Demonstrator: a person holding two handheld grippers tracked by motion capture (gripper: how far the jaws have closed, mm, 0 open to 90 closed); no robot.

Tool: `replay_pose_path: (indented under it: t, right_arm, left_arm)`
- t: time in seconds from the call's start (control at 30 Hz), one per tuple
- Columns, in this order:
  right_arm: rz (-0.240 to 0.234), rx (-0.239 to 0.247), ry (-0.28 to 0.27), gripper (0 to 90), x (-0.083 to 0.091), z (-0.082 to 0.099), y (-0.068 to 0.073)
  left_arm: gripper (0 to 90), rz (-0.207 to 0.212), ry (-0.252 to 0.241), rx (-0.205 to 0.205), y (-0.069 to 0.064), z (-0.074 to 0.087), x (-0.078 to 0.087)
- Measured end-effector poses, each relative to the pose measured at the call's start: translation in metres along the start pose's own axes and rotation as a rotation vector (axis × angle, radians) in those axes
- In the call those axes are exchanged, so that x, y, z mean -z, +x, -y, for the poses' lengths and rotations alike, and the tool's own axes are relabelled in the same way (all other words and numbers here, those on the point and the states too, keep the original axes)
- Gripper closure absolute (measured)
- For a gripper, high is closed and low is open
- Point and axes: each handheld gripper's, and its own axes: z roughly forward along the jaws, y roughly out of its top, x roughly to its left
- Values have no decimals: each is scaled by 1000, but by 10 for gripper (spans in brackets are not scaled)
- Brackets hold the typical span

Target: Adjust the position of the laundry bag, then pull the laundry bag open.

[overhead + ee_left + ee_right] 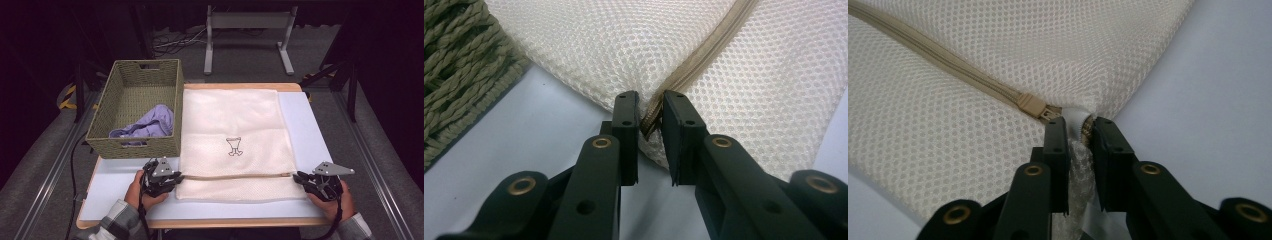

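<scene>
High view shows the pale counter (300, 125) with a cream mesh laundry bag (235, 130) spread flat over its middle, a small dark emblem (233, 146) printed near the bag's centre. To the bag's left, touching its edge, stands a green woven basket (137, 107) holding a crumpled lilac garment (150, 125). A beige zipper (235, 175) runs left to right across the bag's near part.

At the zipper's left end the left claw (176, 176) is held by a hand (136, 187) in a plaid sleeve; at the right end sits the right claw (298, 176), with the other hand (332, 200) behind it.

Left gripper view has the left claw (650, 117) closed on the bag's corner, its jaws pinching the mesh and the zipper end between them, the basket's weave at the far left.

Right gripper view has the right claw (1079, 127) clamped on the bag's bunched edge fabric, just beside the zipper's tan slider (1040, 109), which lies against the left jaw tip.
</scene>
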Motion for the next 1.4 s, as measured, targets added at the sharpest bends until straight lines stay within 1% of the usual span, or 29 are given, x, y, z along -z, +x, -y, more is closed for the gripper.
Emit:
replay_pose_path:
  t: [0.1,0.27,0.37,0.53,0.77,0.83,0.9,0.93,0.97,1.0,1.1,1.13,1.2,1.23,1.3,1.33,1.4]
  right_arm:
    - [-3,0,0,812,0,-1,-1]
    - [-11,7,-6,819,2,-1,-1]
    - [-18,1,-8,819,2,-1,-2]
    - [-25,9,-6,818,3,-1,-3]
    - [-28,-4,-1,818,3,-1,-3]
    - [-31,4,-4,818,3,-1,-3]
    - [-31,1,-6,818,4,-2,-3]
    - [-30,1,-7,818,4,-2,-3]
    - [-30,1,-7,819,4,-2,-3]
    - [-30,3,-6,820,4,-2,-3]
    - [-33,-1,-8,822,4,-2,-3]
    - [-30,5,-11,823,3,-3,-3]
    - [-30,7,-12,823,3,-3,-3]
    - [-31,6,-12,823,3,-3,-3]
    - [-33,10,-12,824,2,-4,-3]
    - [-34,10,-12,824,2,-4,-3]
    - [-37,7,-14,824,2,-5,-3]
  left_arm:
    - [775,0,0,-4,0,0,0]
    - [780,-12,7,-21,-1,-1,0]
    - [782,-8,7,-25,-1,-1,0]
    - [784,-1,10,-28,0,-2,0]
    - [784,4,9,-32,0,-1,1]
    - [784,1,9,-35,-1,-1,1]
    - [778,-8,2,-34,-1,-1,2]
    - [751,-9,-4,-28,-1,-1,3]
    - [749,-10,-9,-32,-2,-1,3]
    - [749,-13,-12,-40,-2,-1,4]
    - [762,-14,-10,-45,-2,-1,4]
    - [764,-18,-5,-51,-2,-2,4]
    - [766,-23,-5,-51,-2,-2,3]
    - [770,-32,-3,-55,-2,-3,2]
    - [774,-31,-4,-51,-1,-3,1]
    - [773,-36,-7,-41,1,-3,1]
    - [773,-44,-12,-44,0,-3,2]
